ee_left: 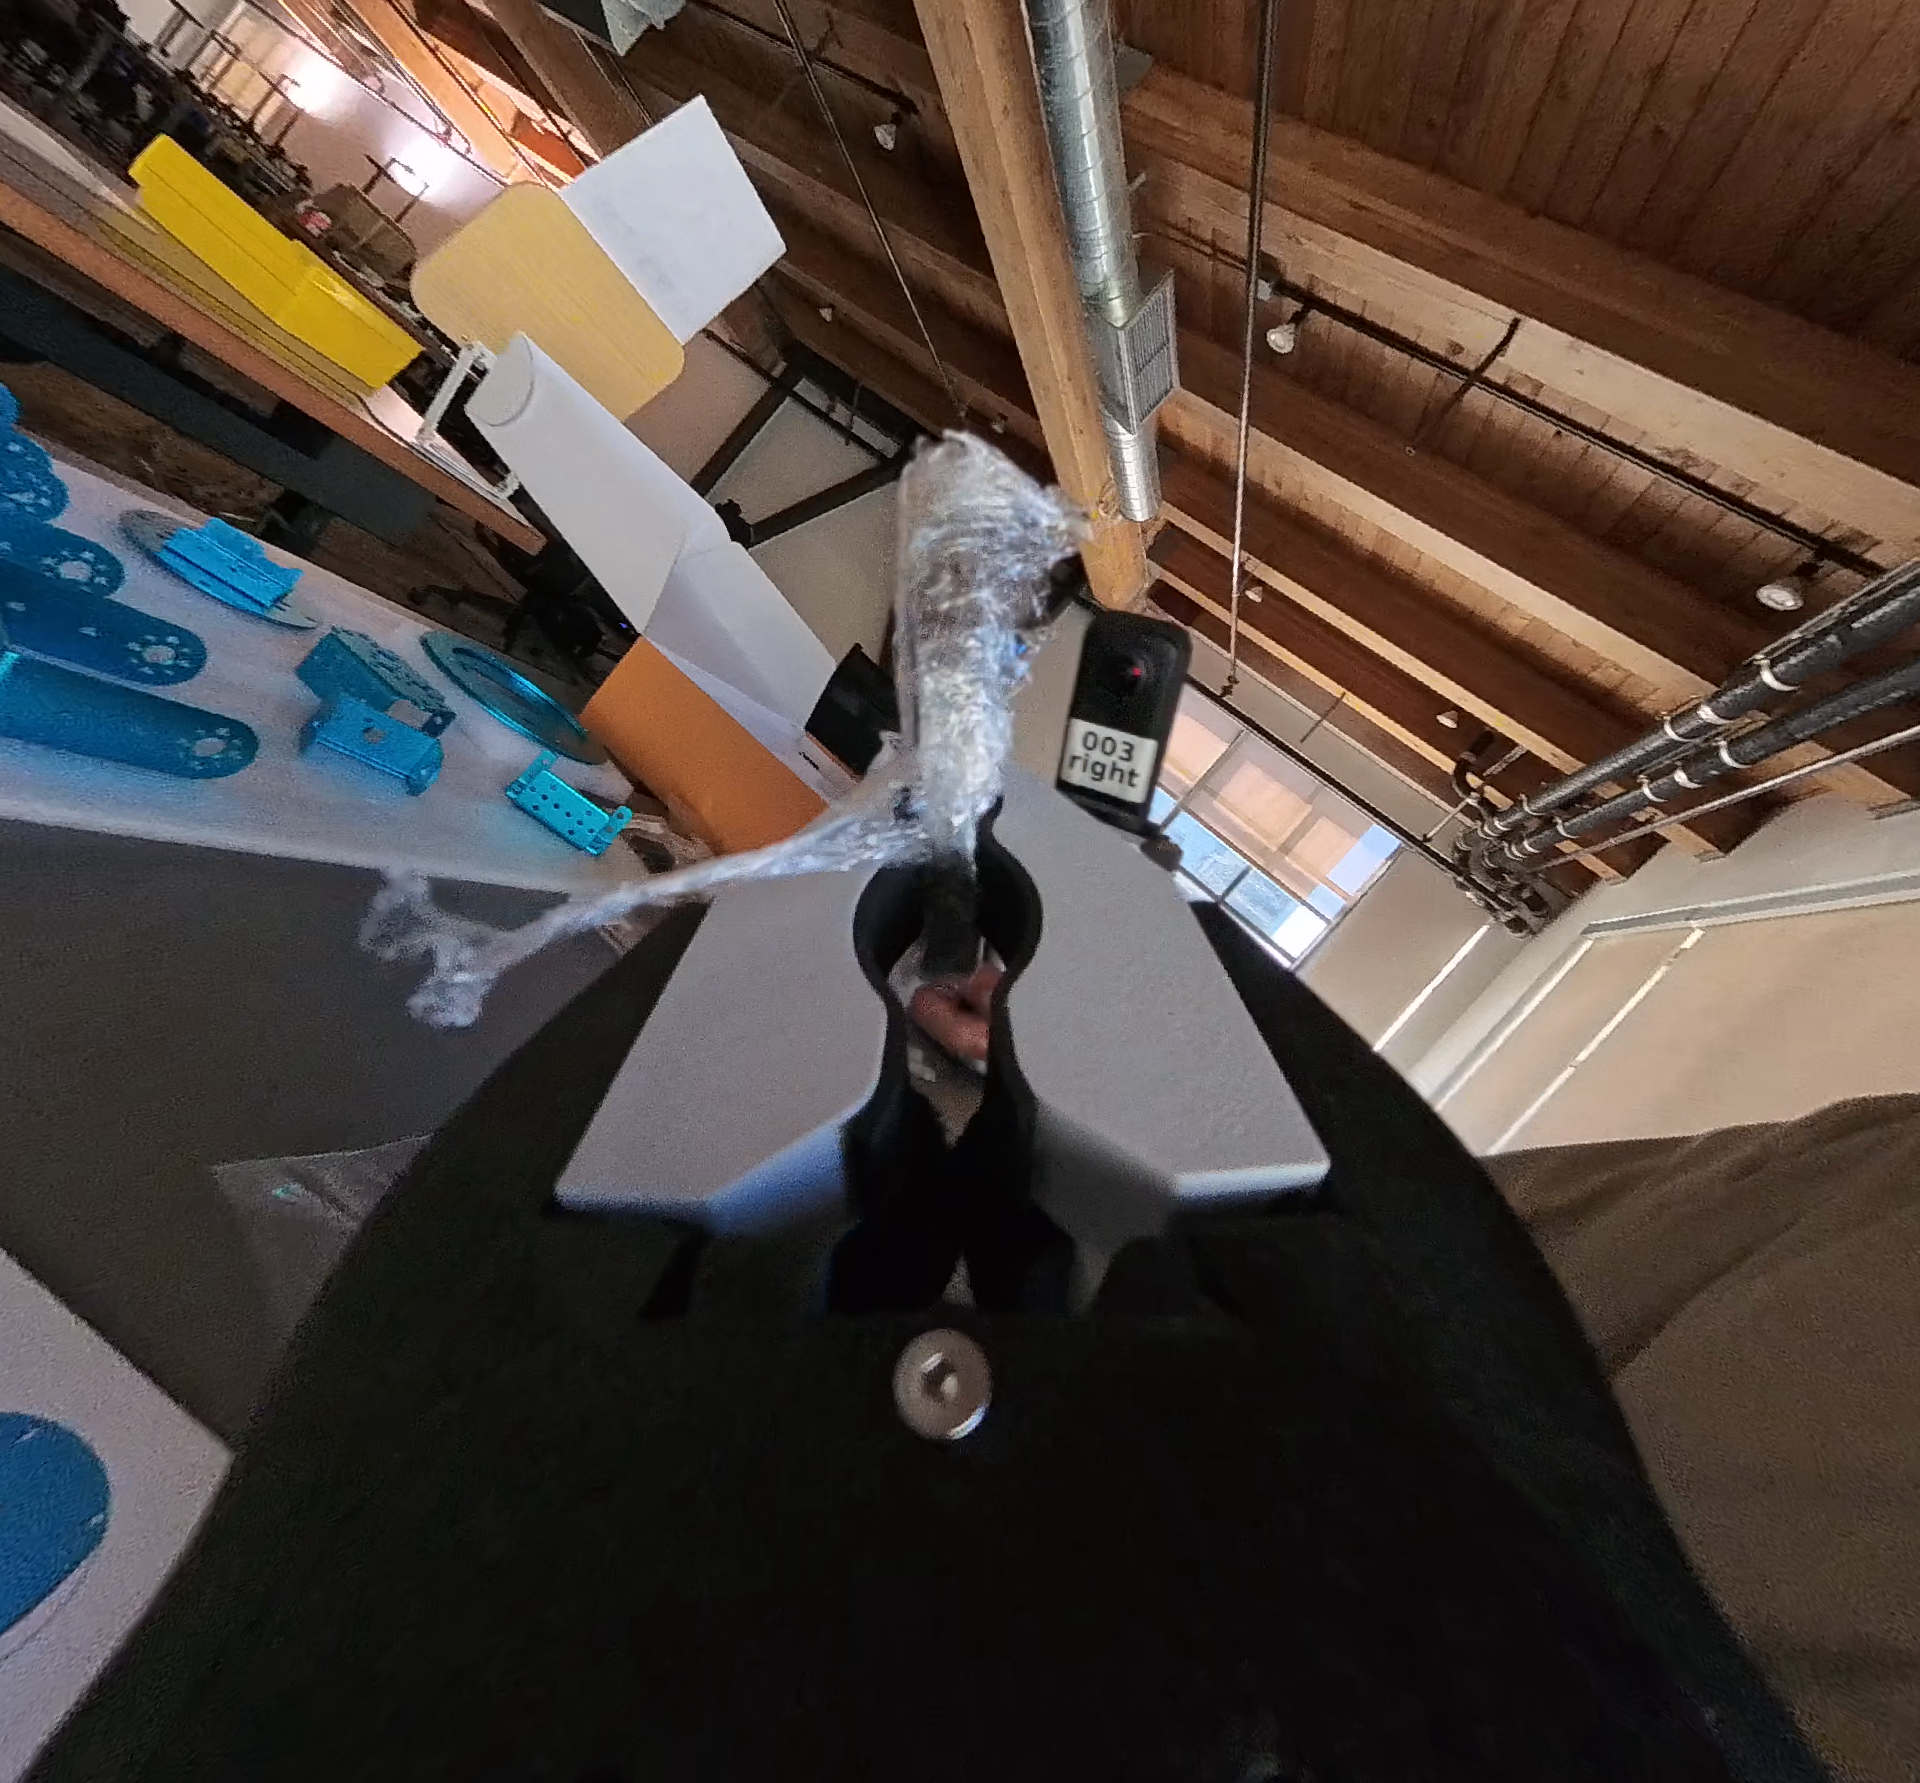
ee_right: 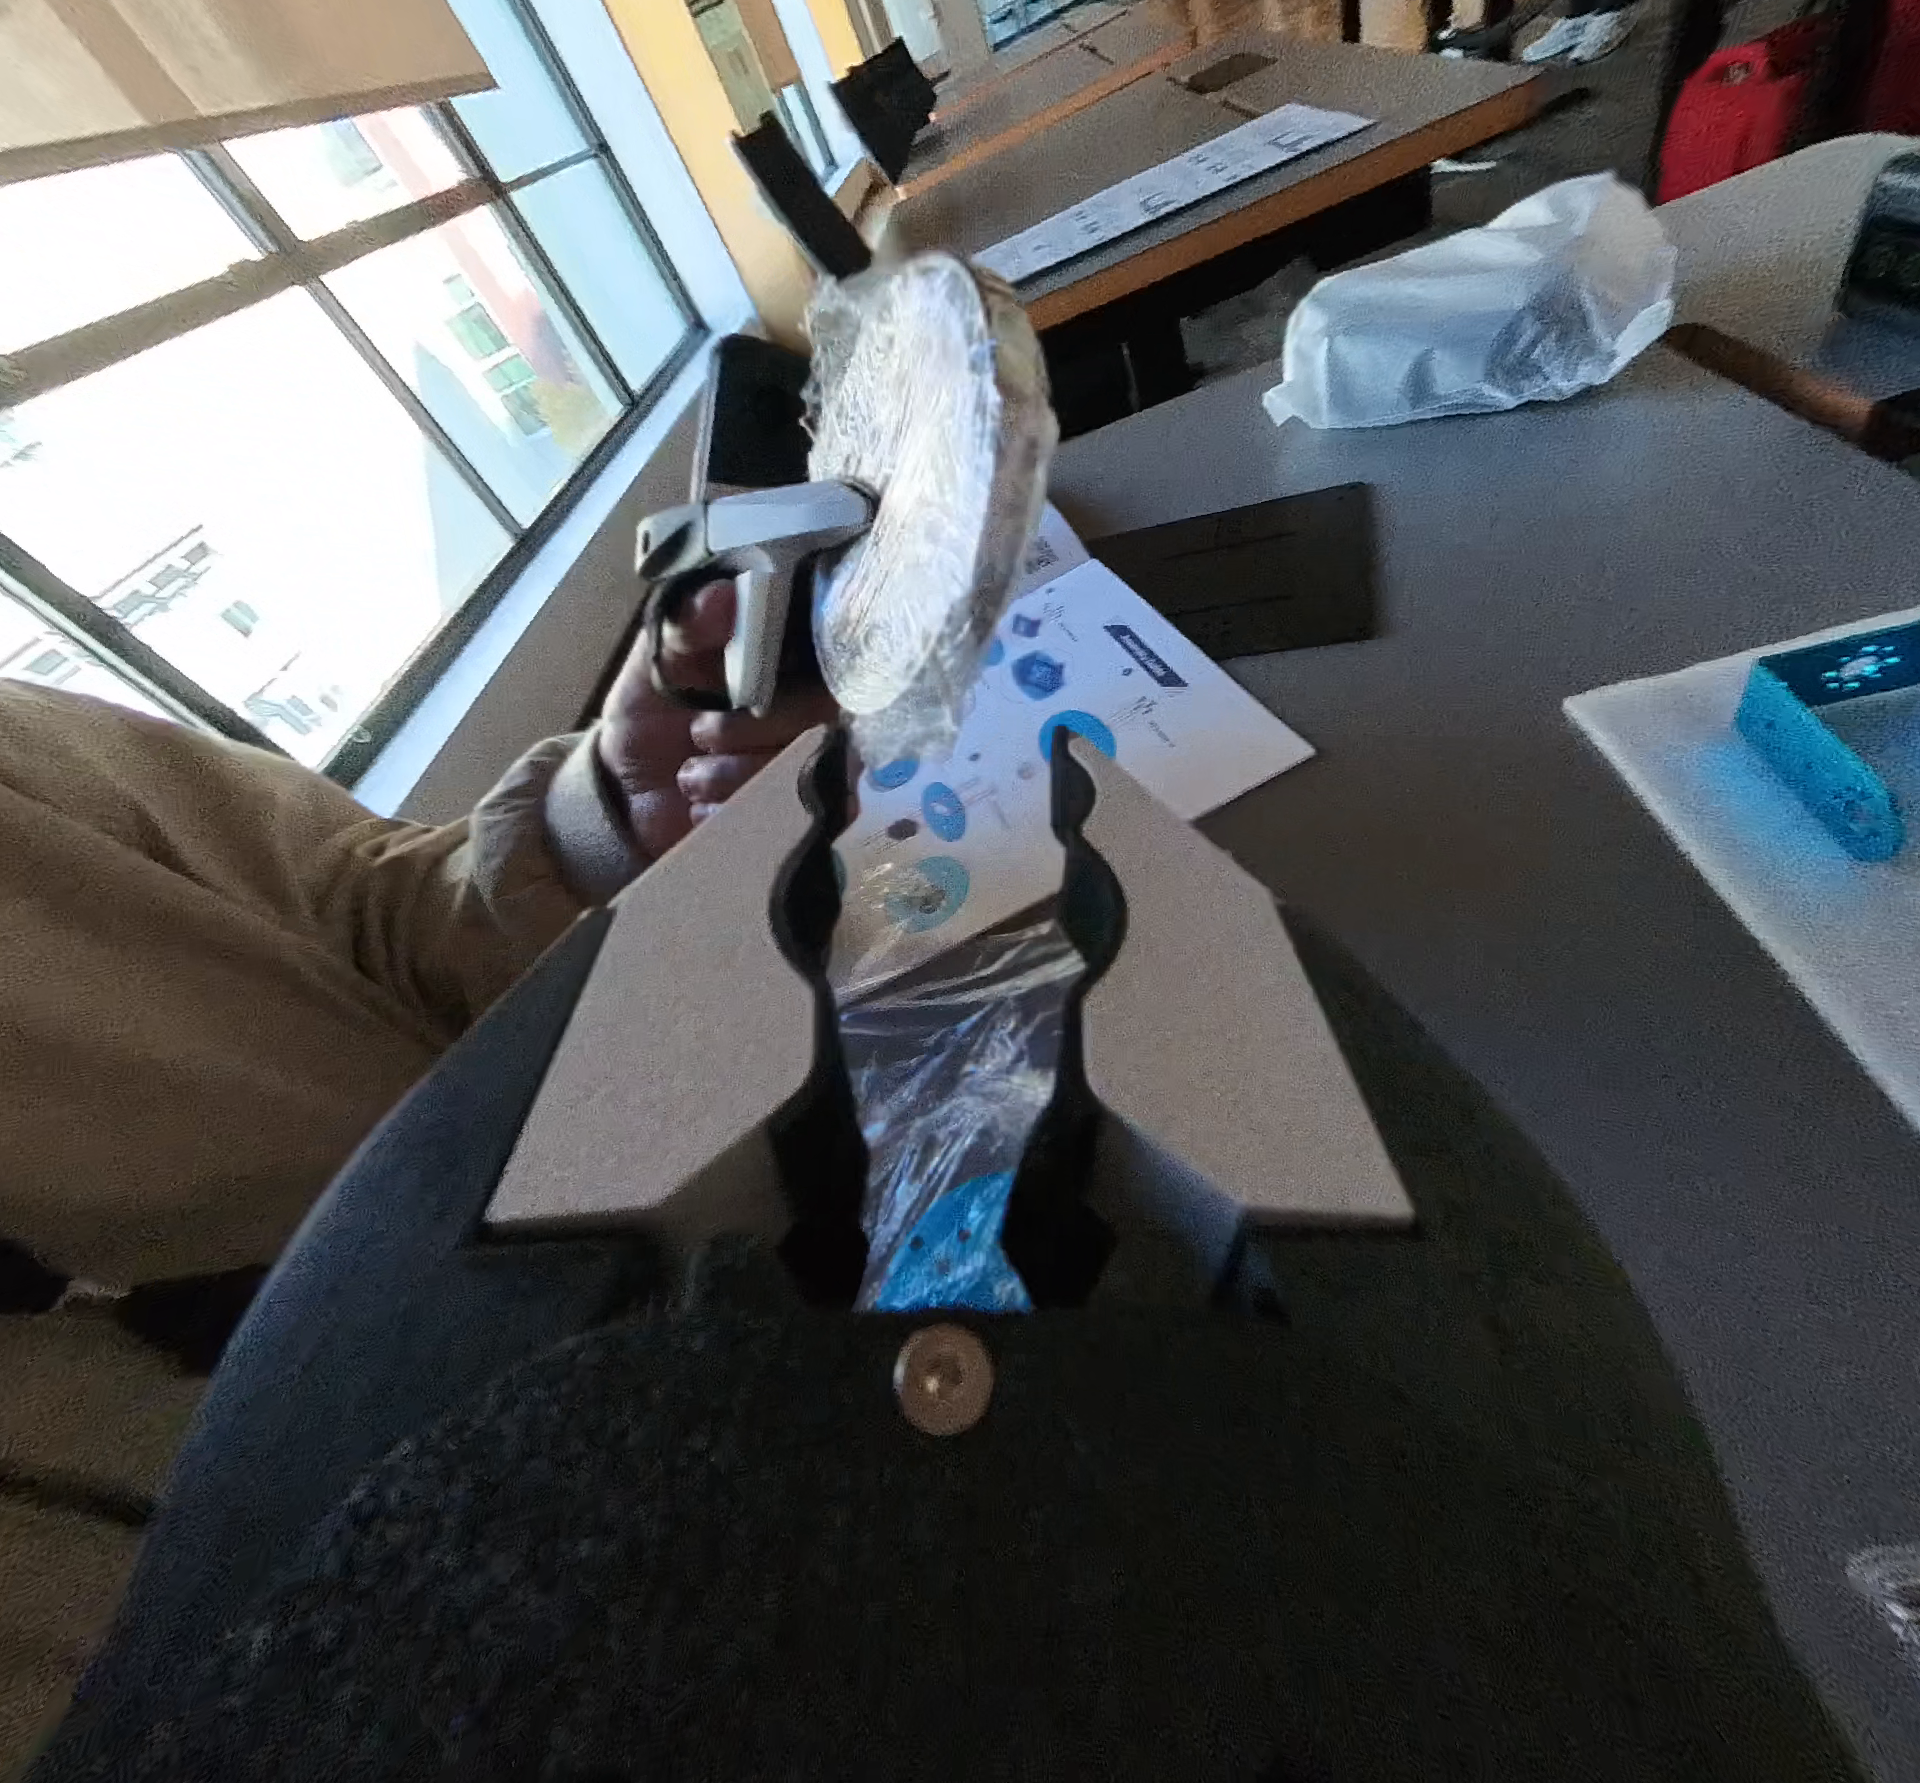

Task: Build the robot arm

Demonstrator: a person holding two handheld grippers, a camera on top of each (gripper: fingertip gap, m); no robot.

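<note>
Left gripper (ee_left: 951, 860): black body, pale grey finger plates, silver screw.
Wrapped disc (ee_right: 925, 486): clear, glossy crinkled film, whitish glare.
Right gripper (ee_right: 951, 767): black, with tan-grey plates.
Metal parts (ee_left: 364, 715): bright anodised blue, dotted with small holes.
Sheet (ee_right: 1091, 705): white, printed with blue circles.
Table (ee_right: 1507, 538): plain grey.
Sleeve (ee_right: 239, 902): khaki-brown.
Bag (ee_right: 1475, 320): translucent white.

The left wrist view tilts steeply up toward the ceiling, close behind a plastic-wrapped disc (ee_left: 961, 632). The right wrist view faces along the grey table (ee_right: 1558, 590) toward the windows, apparently sharing that disc (ee_right: 925, 497).
</note>
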